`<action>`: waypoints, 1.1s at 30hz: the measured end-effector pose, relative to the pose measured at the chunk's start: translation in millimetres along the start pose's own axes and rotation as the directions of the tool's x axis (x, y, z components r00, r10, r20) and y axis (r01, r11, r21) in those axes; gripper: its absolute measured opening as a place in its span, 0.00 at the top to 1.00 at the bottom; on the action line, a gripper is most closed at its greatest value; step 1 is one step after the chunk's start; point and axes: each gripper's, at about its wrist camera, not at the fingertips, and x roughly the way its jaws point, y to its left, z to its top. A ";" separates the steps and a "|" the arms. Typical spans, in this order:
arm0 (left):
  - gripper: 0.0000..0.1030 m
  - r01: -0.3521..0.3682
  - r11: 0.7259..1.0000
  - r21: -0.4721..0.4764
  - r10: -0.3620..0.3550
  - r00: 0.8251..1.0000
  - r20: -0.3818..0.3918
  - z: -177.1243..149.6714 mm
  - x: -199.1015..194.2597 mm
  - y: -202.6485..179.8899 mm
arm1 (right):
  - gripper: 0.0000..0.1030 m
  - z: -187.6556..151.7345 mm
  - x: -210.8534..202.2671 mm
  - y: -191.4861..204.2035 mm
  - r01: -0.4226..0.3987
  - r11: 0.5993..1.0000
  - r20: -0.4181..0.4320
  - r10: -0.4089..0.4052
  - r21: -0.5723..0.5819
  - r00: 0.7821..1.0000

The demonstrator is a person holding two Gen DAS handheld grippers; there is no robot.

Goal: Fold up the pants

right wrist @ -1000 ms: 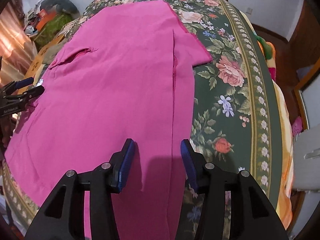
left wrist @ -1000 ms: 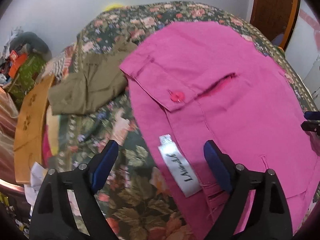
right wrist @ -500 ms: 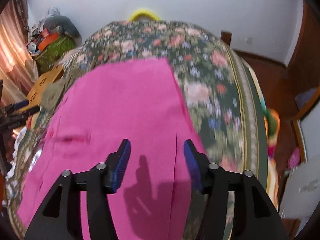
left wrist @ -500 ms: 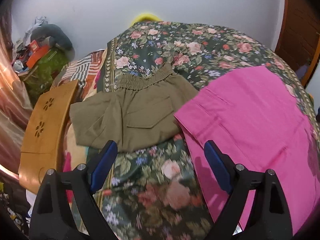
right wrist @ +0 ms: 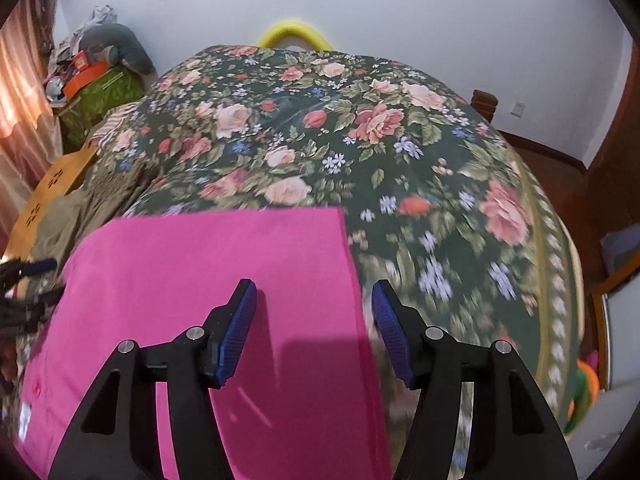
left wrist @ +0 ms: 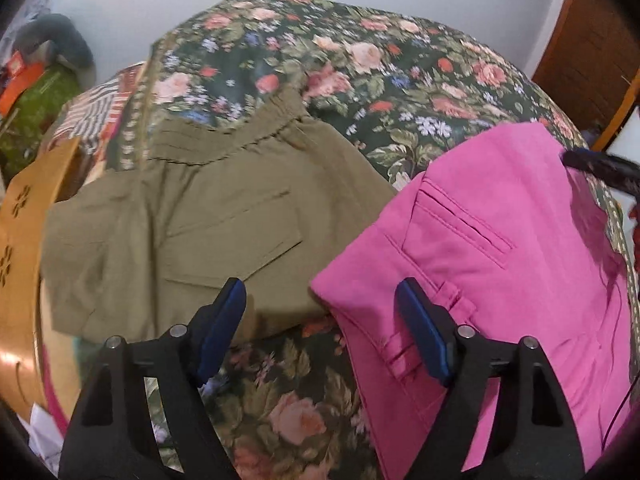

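Note:
Pink pants point(left wrist: 500, 280) lie folded flat on the flowered bed cover point(left wrist: 320, 60), a welt pocket and belt loops facing up. Beside them on the left lie folded olive pants point(left wrist: 200, 232). My left gripper point(left wrist: 320, 286) hovers over the gap between the two garments; its jaws are closing with nothing between them. My right gripper point(right wrist: 314, 285) hangs open and empty over the right edge of the pink pants point(right wrist: 220, 264). Blurred, the right gripper point(left wrist: 600, 168) shows at the far side of the pink cloth, and the left gripper point(right wrist: 28, 280) at the left edge.
A wooden board point(left wrist: 20, 240) leans along the bed's left side. Piled clutter point(right wrist: 92, 68) sits in the back left corner, and a yellow hoop point(right wrist: 294, 34) peeks over the far edge. Bare bed cover point(right wrist: 400, 140) stretches beyond and right of the pink pants. A wooden door point(left wrist: 592, 32) stands at right.
The left gripper left the pink waistband and label for the gap beside the olive pants, its jaws slightly narrower. The right gripper slid toward the pink pants' far edge and widened.

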 end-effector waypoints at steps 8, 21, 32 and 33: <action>0.50 0.136 0.990 -0.045 -0.136 0.991 -0.006 -1.0 6.3 5.9 | 0.55 16.7 31.9 0.9 -0.034 0.999 0.011 0.033 0.036 0.999; 0.87 -0.024 0.999 0.034 0.019 0.992 0.128 26.4 -56.1 -19.3 | 0.95 16.2 -39.7 13.6 0.011 0.999 0.150 -0.004 -0.048 0.989; 0.88 -0.068 0.992 0.106 0.034 0.954 0.297 30.8 -155.3 -59.6 | 0.95 0.9 -159.9 20.6 0.058 0.997 0.294 -0.040 -0.052 0.955; 0.88 -0.083 0.989 0.124 0.042 0.952 0.303 25.2 -162.0 -64.5 | 0.95 -4.8 -167.2 22.9 0.056 0.997 0.297 -0.037 -0.056 0.954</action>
